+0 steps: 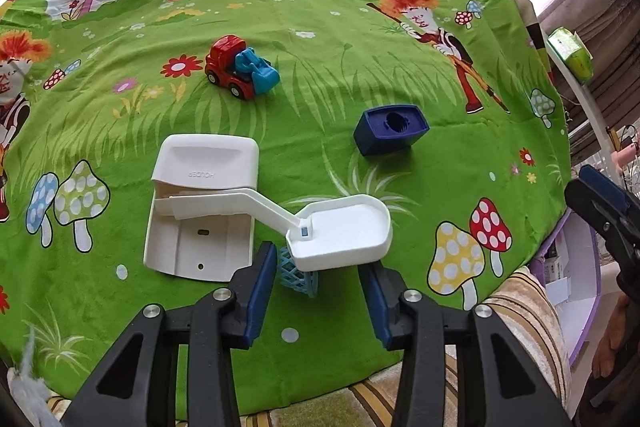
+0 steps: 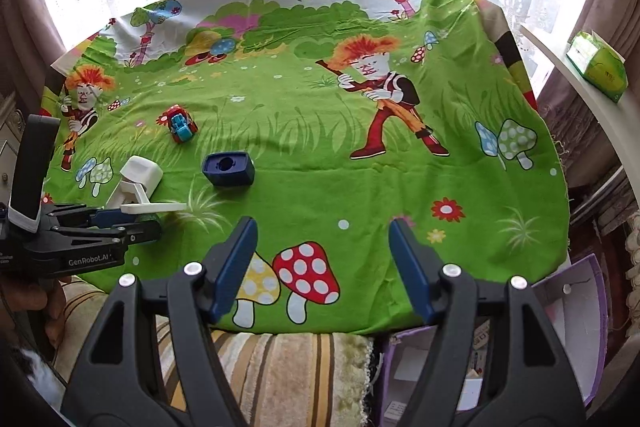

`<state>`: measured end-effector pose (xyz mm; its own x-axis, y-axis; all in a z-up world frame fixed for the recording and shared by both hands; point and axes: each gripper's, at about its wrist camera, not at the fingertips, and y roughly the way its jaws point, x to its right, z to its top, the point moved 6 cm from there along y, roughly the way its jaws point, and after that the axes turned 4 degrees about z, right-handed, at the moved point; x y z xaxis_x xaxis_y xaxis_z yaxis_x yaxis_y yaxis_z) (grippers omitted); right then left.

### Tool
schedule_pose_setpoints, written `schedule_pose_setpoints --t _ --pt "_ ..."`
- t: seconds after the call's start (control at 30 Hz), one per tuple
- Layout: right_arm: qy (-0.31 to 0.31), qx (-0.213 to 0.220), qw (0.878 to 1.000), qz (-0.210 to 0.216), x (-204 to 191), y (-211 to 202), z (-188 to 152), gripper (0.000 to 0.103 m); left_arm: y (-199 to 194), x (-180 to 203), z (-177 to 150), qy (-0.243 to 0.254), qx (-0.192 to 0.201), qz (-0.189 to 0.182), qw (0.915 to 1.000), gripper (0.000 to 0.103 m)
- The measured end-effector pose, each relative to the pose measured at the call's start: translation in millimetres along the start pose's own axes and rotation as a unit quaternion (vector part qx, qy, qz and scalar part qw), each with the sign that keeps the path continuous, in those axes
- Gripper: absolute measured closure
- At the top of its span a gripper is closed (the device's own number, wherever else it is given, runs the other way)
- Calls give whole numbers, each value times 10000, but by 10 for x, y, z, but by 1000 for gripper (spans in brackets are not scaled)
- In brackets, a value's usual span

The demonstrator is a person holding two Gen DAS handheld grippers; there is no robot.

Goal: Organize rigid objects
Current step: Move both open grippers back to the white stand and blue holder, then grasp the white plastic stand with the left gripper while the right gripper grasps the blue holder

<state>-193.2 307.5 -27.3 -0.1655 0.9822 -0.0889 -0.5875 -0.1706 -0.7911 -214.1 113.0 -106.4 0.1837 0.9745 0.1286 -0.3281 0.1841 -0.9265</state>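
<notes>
A white scoop [image 1: 344, 229] lies with its long handle across a white holder [image 1: 200, 203] on the green cartoon cloth [image 1: 320, 27]. Under the scoop's pan sits a small light-blue mesh basket [image 1: 298, 277]. My left gripper [image 1: 318, 259] points down at them, jaws partly apart. The basket is between the pads, against the left one only, and the pan's front edge is at the fingertips. A red and blue toy truck [image 1: 240, 67] and a dark blue box [image 1: 390, 129] lie farther back. My right gripper [image 2: 322, 227] hangs open and empty over the cloth's front edge.
A purple cardboard box [image 2: 568, 307] stands off the cloth's front right corner, beside a striped plush cover [image 2: 280, 367]. A green tissue pack [image 2: 600, 67] rests on a white ledge at the right. A hand [image 2: 52, 307] holds the left gripper [image 2: 148, 223]. Curtained windows are behind.
</notes>
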Motion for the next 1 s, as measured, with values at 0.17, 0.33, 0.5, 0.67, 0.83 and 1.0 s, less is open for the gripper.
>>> schedule_pose_setpoints --t 0.17,0.33,0.5,0.67,0.83,1.0 --pt "-164 -100 9997 155 -233 213 116 30 96 -18 36 -66 -20 -107 9999 84" --pt "-229 -232 9991 262 -399 423 186 30 -50 -44 40 -133 356 -97 9992 85" --pt "-241 -374 9984 349 -512 605 213 30 -314 -75 42 -139 963 146 9951 85" --pt "-284 -548 9973 400 -649 822 224 30 -476 -168 71 -244 1377 507 9889 85" --pt "-346 -676 9963 409 -804 1028 254 30 -464 -260 61 -340 1425 913 9850 85" --pt "-399 -797 9956 298 -861 1205 249 30 -443 -444 42 -678 1380 1215 9806 85"
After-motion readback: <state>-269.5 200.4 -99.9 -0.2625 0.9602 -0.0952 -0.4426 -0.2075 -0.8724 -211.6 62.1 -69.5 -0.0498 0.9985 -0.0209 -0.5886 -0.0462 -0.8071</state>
